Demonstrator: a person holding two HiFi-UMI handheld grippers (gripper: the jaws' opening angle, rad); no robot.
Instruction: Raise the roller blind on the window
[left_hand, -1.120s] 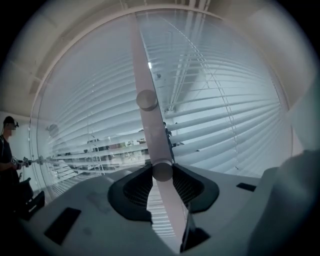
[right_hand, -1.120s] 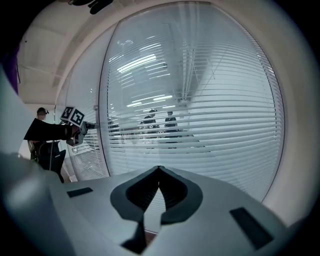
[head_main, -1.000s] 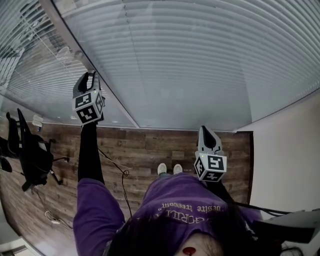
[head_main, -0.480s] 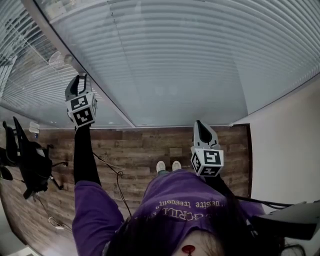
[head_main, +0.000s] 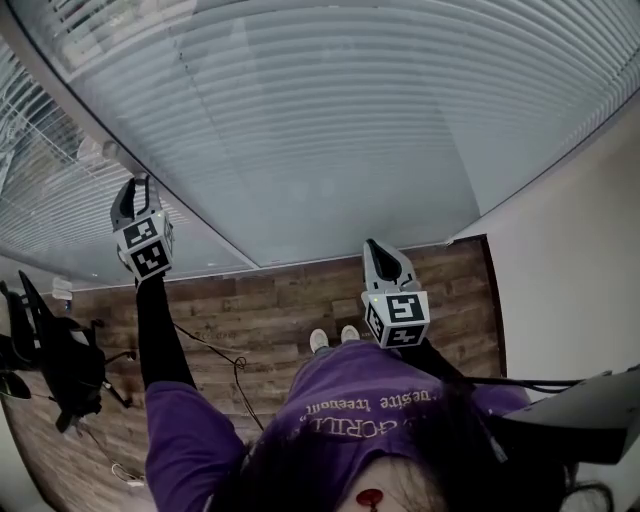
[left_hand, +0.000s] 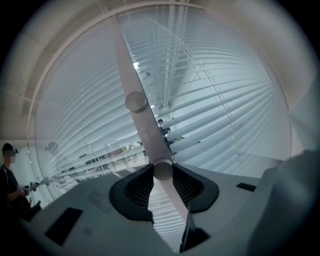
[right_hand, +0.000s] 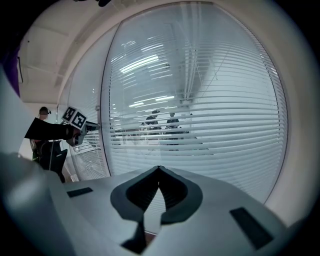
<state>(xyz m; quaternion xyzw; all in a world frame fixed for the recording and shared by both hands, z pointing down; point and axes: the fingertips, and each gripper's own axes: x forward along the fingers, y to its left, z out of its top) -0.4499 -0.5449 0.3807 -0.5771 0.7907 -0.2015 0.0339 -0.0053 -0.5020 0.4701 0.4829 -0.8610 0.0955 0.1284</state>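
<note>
The slatted blind (head_main: 330, 120) hangs lowered behind glass and fills the window (right_hand: 200, 125). A pale upright frame post (left_hand: 130, 75) divides two panes and carries two round knobs, the upper knob (left_hand: 135, 101) free. My left gripper (left_hand: 162, 169) is raised at the post (head_main: 200, 225), its jaws closed on the lower round knob (left_hand: 162, 171). In the head view the left gripper (head_main: 133, 190) is at the far left, arm stretched up. My right gripper (head_main: 378, 250) is held lower at centre, shut and empty (right_hand: 159, 169), pointing at the blind.
A black office chair (head_main: 50, 370) stands on the wood floor (head_main: 260, 300) at the left, with a cable (head_main: 215, 345) trailing near my shoes (head_main: 330, 338). A white wall (head_main: 570, 250) closes the right side. People stand behind the glass (right_hand: 160, 120), and another person (left_hand: 7, 170) at the left.
The head view has tilted, so both grippers sit further left in it. The left gripper stays up at the frame post; the right one has risen slightly.
</note>
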